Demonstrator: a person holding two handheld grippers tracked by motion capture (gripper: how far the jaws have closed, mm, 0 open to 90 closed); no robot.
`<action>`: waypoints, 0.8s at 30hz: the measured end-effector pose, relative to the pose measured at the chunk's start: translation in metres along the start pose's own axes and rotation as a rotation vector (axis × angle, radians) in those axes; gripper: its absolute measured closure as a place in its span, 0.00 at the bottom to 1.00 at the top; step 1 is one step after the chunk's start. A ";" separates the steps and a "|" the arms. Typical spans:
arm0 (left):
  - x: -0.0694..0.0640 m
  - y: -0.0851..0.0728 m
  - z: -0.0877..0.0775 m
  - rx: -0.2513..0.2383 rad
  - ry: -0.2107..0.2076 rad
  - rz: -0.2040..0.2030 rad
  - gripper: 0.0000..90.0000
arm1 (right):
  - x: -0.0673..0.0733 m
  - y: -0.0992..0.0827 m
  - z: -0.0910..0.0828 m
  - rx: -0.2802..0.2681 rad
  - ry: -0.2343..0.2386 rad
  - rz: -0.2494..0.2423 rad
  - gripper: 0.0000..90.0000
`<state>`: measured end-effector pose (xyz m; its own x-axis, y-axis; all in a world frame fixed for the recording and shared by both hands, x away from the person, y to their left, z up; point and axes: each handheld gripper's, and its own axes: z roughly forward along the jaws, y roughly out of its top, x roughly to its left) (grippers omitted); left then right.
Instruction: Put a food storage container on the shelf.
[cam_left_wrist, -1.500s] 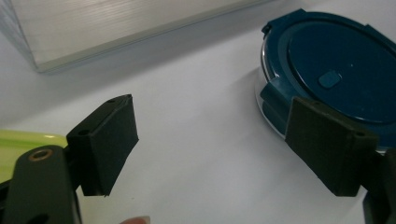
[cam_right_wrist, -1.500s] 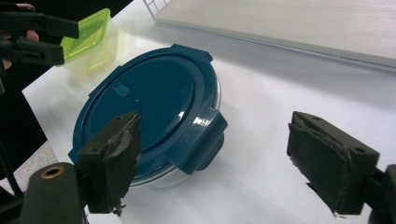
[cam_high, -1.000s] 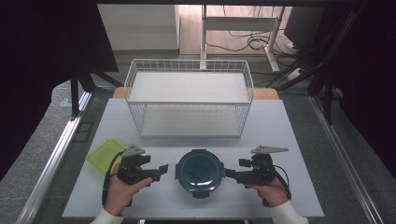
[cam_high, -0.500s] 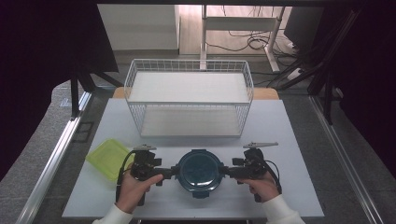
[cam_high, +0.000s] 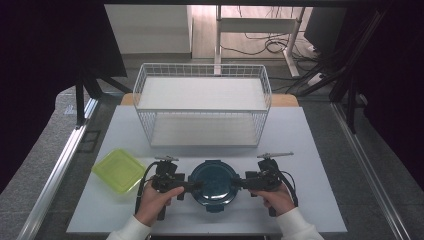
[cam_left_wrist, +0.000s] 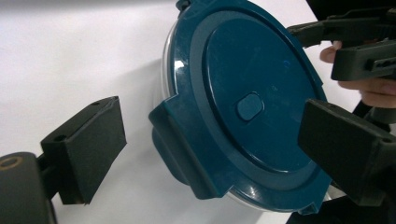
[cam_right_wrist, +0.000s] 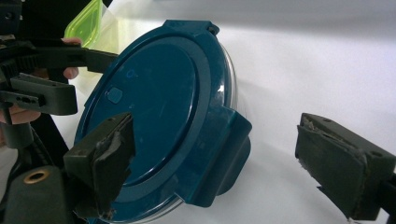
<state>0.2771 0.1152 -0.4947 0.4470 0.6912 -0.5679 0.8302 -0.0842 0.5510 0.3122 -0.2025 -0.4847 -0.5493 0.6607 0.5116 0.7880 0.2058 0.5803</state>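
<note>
Round blue-lidded container (cam_high: 214, 184) at bottom centre of high view on white table (cam_high: 310, 150), flanked by left gripper (cam_high: 192, 184) and right gripper (cam_high: 237, 183), both jaws just opened wide, each straddling a side latch tab, pads clear of it

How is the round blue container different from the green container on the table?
The round blue container is dark blue and circular; the green container is yellow-green and square. The blue one lies between the open left gripper and right gripper; the green one lies apart, farther left. Both rest on the white table.
</note>
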 end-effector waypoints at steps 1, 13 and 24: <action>0.000 0.000 0.002 0.002 -0.008 -0.005 0.08 | -0.001 -0.001 0.000 0.002 0.003 0.006 0.13; 0.008 -0.005 0.019 0.048 -0.067 -0.074 0.08 | 0.000 -0.011 0.021 0.070 0.063 0.054 0.13; 0.010 -0.010 0.026 0.069 -0.141 -0.156 0.14 | 0.002 -0.013 0.025 0.098 0.122 0.104 0.20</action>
<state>0.2820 0.1049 -0.5218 0.3495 0.5926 -0.7257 0.9116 -0.0361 0.4095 0.3074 -0.1853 -0.5074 -0.4882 0.5913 0.6419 0.8624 0.2137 0.4590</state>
